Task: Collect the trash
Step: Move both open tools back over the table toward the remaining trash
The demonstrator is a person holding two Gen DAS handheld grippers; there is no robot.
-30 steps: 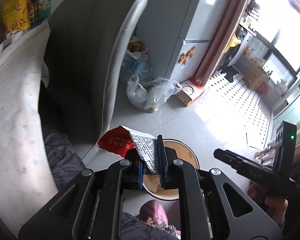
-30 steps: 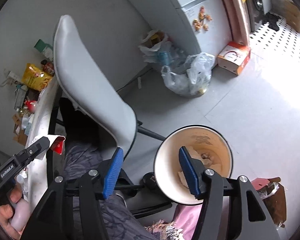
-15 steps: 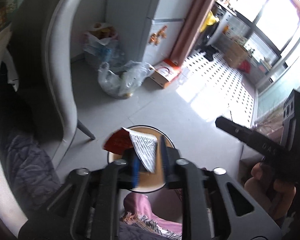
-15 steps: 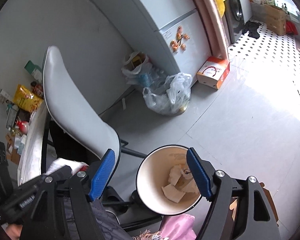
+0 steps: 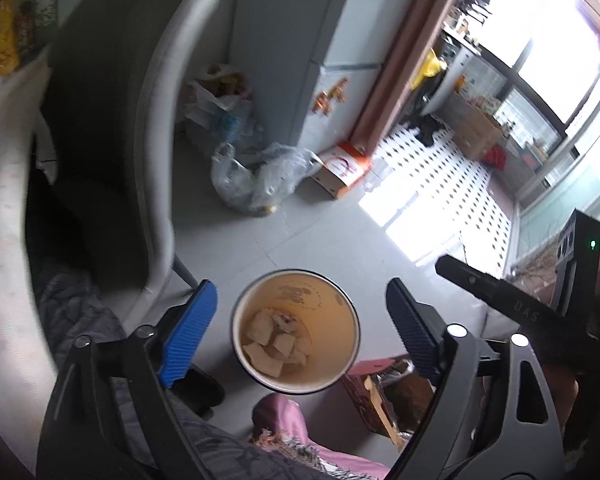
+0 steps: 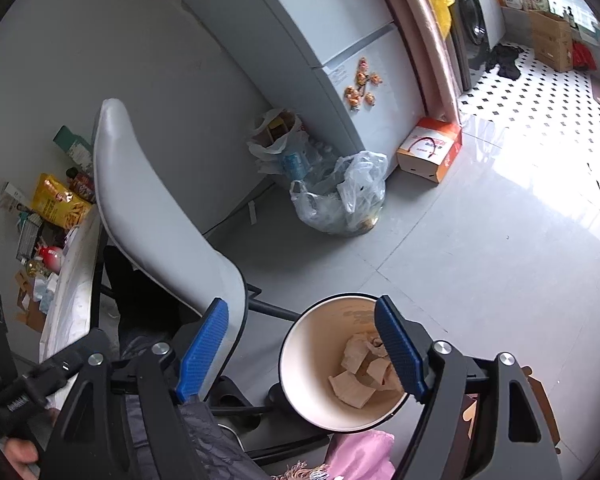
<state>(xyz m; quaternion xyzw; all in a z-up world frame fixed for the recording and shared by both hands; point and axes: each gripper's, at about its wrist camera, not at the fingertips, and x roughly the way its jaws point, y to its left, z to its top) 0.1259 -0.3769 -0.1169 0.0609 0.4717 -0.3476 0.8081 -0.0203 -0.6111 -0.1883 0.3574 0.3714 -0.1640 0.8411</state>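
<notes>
A round cream trash bin (image 5: 342, 364) with a dark rim stands on the grey floor, with several crumpled paper scraps (image 5: 274, 346) inside. My left gripper (image 5: 300, 330) hangs open and empty right above the bin. The red and white wrapper is not in view. In the right wrist view the bin (image 6: 300, 368) sits low in the frame. My right gripper (image 6: 304, 354) is open and empty, its right finger (image 6: 398, 354) over the bin's rim. The right gripper's body also shows in the left wrist view (image 5: 516, 300).
A grey chair (image 6: 156, 216) stands left of the bin beside a cloth-covered table (image 6: 74, 280) with snack packs. A clear bag of trash (image 6: 340, 200), an orange box (image 6: 430, 148) and a fridge (image 6: 332, 48) lie beyond. A pink cloth (image 5: 284, 424) and an open cardboard box (image 5: 388, 396) lie near the bin.
My left gripper held the red and white wrapper over the bin; now it is open wide and the wrapper is gone from view. The right gripper has stayed open by the bin.
</notes>
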